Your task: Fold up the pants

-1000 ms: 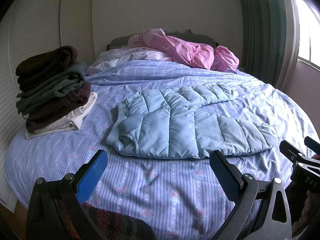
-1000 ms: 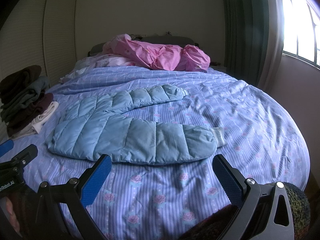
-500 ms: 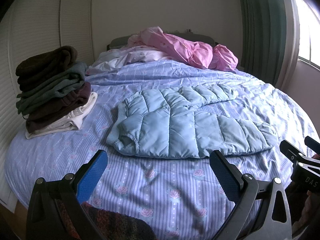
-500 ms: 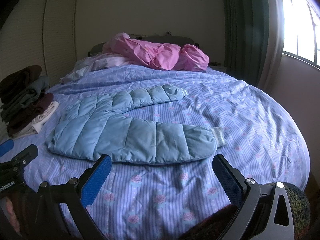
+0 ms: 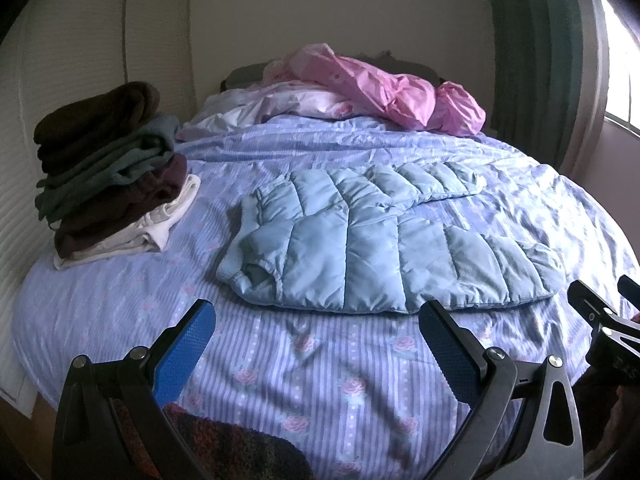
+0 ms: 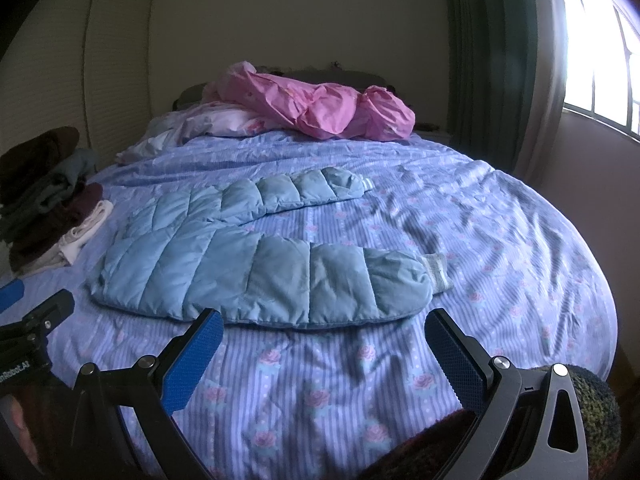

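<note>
Light blue quilted puffer pants point(image 5: 360, 240) lie flat on the bed, waist to the left, the two legs spread to the right. They also show in the right wrist view point(image 6: 256, 268), with knit cuffs point(image 6: 436, 272) at the leg ends. My left gripper point(image 5: 316, 340) is open and empty, above the bedspread just in front of the waist and near leg. My right gripper point(image 6: 324, 344) is open and empty, just in front of the near leg. Neither touches the pants.
A stack of folded clothes point(image 5: 108, 176) sits at the bed's left edge. A crumpled pink garment point(image 5: 384, 88) and pale bedding lie at the headboard. The bed has a lilac striped floral cover point(image 5: 320, 380). A curtain and window point(image 6: 592, 48) are at the right.
Both grippers have crept slightly forward toward the pants and stay open. The pants have not moved.
</note>
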A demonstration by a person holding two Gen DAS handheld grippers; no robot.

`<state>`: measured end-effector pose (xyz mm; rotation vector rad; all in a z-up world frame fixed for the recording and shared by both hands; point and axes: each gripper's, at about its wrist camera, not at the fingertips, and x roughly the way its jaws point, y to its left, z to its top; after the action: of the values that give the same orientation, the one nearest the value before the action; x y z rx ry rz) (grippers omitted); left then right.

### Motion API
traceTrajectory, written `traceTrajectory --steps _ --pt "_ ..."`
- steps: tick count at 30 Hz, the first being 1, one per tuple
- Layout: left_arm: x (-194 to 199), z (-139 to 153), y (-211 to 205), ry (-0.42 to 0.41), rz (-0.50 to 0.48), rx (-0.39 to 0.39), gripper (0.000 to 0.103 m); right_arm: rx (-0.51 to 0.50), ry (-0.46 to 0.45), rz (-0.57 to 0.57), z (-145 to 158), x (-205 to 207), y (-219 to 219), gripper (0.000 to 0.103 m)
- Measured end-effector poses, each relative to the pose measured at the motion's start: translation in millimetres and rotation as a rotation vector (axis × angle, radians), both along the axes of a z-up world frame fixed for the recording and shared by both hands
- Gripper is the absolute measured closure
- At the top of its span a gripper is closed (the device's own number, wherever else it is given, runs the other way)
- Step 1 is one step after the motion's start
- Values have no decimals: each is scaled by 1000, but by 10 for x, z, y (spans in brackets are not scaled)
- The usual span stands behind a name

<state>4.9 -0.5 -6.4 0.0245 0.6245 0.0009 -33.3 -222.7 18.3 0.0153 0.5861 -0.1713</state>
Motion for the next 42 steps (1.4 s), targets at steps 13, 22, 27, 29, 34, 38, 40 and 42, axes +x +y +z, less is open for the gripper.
traceTrajectory --steps 13,22,27,29,34,38,40,42 --pt "419 -126 -32 73 119 -34 0 226 72 -119 -293 408 -61 1" --pt "747 -396 -115 115 199 -55 0 313 96 -280 -628 721 -198 1" --pt "875 -590 -86 129 226 -103 0 292 81 -318 -784 856 -173 2" --pt "943 -664 -51 143 236 -138 0 284 76 -319 -824 880 -159 2" --pt "1101 -817 -16 180 250 -187 0 346 85 -320 -900 935 -235 2" --pt "1203 -916 -30 200 242 -193 2 383 95 -355 -988 1012 -351 8" --pt "1246 -960 -2 208 248 -216 8 419 113 -363 -1059 1061 -417 14" --pt "1289 -988 29 215 252 -242 16 448 118 -374 -1115 1101 -463 17"
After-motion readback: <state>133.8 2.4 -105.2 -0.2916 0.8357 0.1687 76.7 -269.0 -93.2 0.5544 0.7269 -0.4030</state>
